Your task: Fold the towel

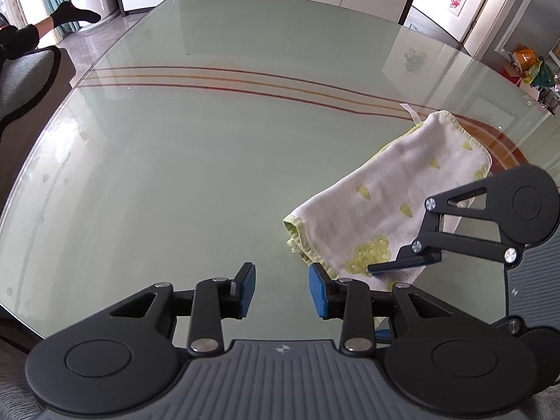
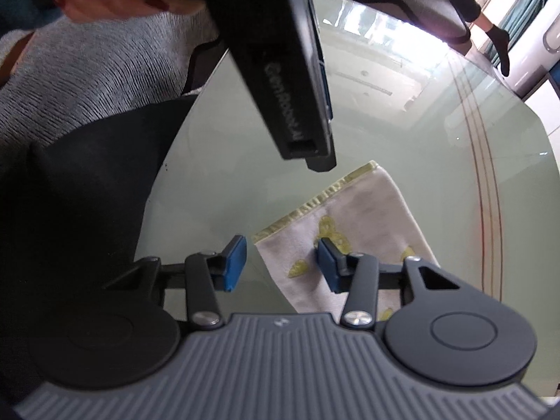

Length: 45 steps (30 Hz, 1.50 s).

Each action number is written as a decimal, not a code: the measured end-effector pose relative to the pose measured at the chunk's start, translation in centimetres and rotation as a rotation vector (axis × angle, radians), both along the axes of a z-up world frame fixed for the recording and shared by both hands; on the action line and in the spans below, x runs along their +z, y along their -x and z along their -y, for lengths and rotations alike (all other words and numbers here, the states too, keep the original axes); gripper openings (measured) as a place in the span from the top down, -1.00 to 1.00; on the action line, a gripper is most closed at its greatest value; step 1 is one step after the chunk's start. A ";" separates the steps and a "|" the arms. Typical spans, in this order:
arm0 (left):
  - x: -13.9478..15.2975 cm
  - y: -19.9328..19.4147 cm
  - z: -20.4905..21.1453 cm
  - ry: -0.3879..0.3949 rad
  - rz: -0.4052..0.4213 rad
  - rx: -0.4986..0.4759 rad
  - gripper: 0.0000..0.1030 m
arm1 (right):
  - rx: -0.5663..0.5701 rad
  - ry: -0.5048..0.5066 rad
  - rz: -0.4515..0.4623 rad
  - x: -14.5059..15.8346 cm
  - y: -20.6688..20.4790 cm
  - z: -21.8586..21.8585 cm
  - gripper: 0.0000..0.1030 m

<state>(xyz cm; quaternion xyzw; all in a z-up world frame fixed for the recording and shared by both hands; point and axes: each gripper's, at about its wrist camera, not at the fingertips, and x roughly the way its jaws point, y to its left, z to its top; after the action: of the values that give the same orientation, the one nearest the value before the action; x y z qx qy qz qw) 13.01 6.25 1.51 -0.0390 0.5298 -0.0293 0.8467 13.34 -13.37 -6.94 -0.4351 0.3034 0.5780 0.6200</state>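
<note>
The towel point(image 1: 395, 189) lies folded into a long strip on the glass table point(image 1: 196, 161), white with green prints and a green hem. The left gripper point(image 1: 281, 288) is released, jaws apart, empty, just beside the towel's near corner. The right gripper point(image 2: 281, 262) is also released: one blue pad point(image 2: 327, 266) sits over the towel near its hemmed end, the other over bare glass beside that edge. It grips nothing.
</note>
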 end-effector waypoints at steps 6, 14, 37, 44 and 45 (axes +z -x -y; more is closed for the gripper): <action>-0.4 0.1 -0.8 0.027 -0.008 0.009 0.26 | -0.048 -0.011 -0.029 0.0 -0.2 -0.1 0.14; -0.3 0.7 -1.9 0.041 -0.005 0.024 0.20 | -0.154 -0.039 -0.070 0.3 -1.3 -0.5 0.58; 2.0 0.6 3.1 0.028 0.033 -0.120 0.12 | -0.195 -0.079 -0.244 3.6 -0.5 5.5 0.70; 2.7 -0.5 7.8 0.029 0.042 -0.257 0.07 | -0.199 -0.082 -0.313 3.8 0.8 8.5 0.70; 2.6 -0.8 8.9 0.025 0.036 -0.287 0.07 | -0.200 -0.084 -0.317 3.9 0.8 8.5 0.70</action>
<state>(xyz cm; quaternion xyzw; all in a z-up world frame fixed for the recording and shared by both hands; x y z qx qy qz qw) 13.85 -2.61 4.11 0.0270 0.5141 -0.1573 0.8428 12.54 -21.88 -3.01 -0.2800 0.4150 0.5869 0.6363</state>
